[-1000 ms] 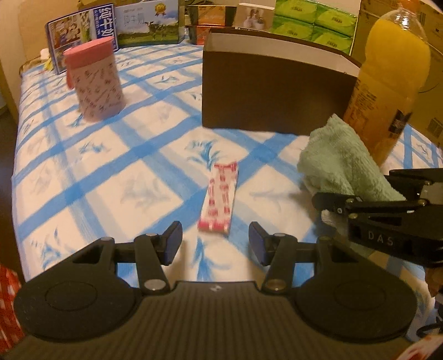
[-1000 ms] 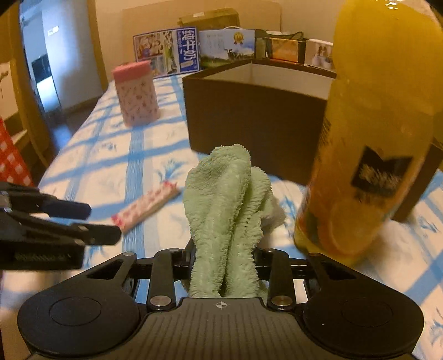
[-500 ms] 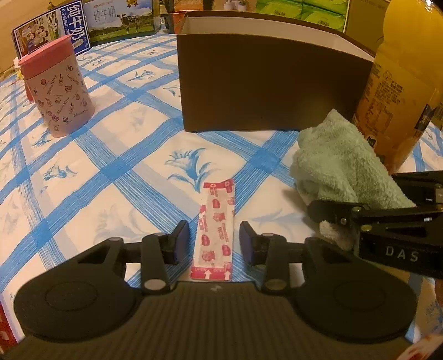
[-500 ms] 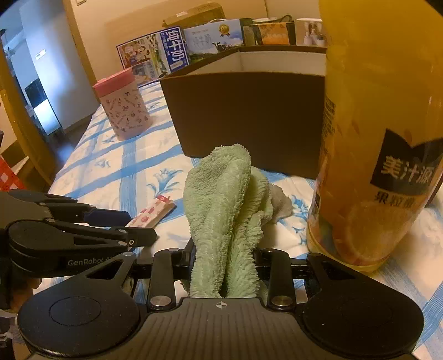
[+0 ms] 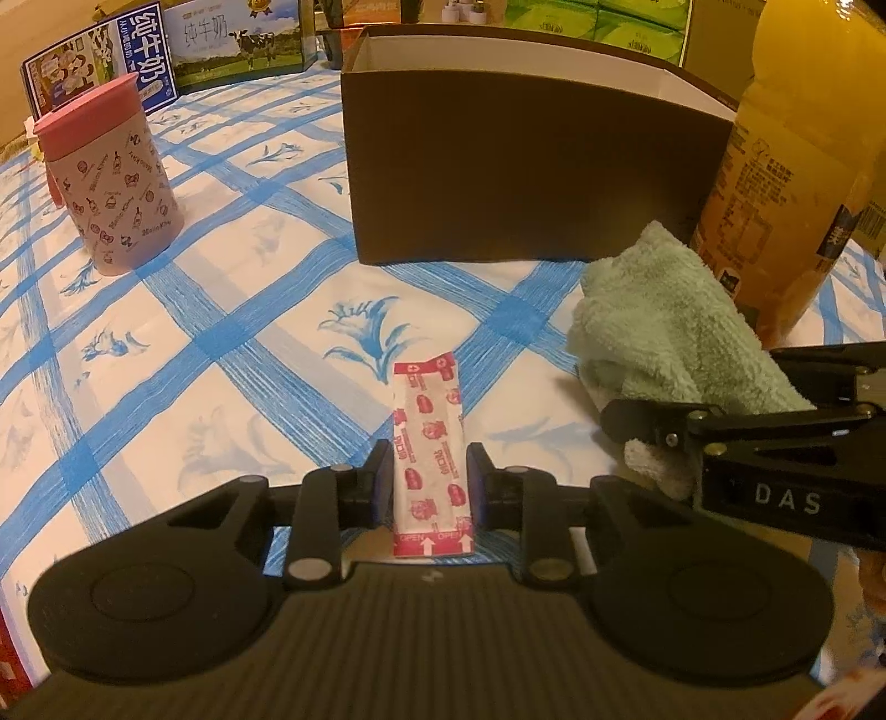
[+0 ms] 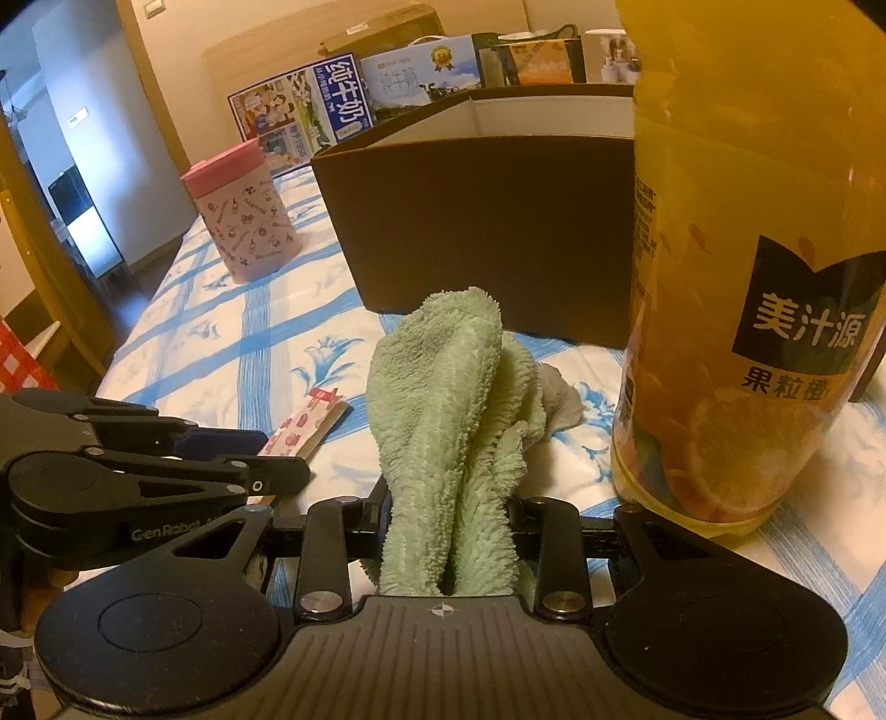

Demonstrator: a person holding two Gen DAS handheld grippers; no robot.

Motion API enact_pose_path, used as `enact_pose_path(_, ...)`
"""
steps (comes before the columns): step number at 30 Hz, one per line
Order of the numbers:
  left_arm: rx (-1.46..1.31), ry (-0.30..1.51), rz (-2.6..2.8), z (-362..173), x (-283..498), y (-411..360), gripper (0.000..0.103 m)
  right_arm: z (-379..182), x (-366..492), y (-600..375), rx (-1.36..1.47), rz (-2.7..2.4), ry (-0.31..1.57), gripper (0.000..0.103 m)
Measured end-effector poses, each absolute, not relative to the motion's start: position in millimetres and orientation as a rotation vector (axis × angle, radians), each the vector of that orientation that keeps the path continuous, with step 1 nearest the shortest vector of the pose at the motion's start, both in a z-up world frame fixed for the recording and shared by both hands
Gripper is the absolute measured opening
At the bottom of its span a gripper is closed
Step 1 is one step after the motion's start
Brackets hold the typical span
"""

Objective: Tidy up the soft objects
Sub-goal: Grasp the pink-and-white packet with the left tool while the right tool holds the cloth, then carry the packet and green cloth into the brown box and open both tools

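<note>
A flat red-and-white packet [image 5: 429, 443] lies on the blue-checked cloth, and my left gripper [image 5: 427, 487] is shut on its near half. The packet's far end shows in the right wrist view [image 6: 304, 423]. My right gripper [image 6: 451, 515] is shut on a light green towel [image 6: 448, 399], which bunches upward between the fingers; the towel also shows in the left wrist view [image 5: 664, 327]. A brown open-topped box [image 5: 526, 166] stands just behind both, also visible in the right wrist view [image 6: 487, 232].
A tall orange juice bottle [image 6: 747, 249] stands close on the right, beside the towel. A pink lidded canister [image 5: 108, 177] stands at the left. Milk cartons [image 5: 238, 44] and other boxes line the far edge. The bed's left edge drops to the floor.
My left gripper has moved forward over the packet and closed on it. The right gripper keeps its hold on the towel and has edged closer to the bottle and box.
</note>
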State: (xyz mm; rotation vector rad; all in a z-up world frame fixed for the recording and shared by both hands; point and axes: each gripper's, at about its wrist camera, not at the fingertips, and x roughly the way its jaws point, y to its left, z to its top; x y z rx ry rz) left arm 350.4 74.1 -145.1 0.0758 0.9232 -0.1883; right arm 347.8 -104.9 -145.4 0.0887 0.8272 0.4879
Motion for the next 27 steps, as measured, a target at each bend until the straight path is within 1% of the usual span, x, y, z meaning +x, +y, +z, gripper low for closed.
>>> enact_pose_path(13,0.039,0.907,-0.191,-127.7,324.8,73.4,0.024,-133.3,328.9,-115.7,0.120,0.509,0.819,0.034)
enact_pose_path(27,0.011,0.823,-0.230,-64.1,262.6,47.3,0.024,-78.7,256.6,-159.1,0.179,0.558,0.759,0.034)
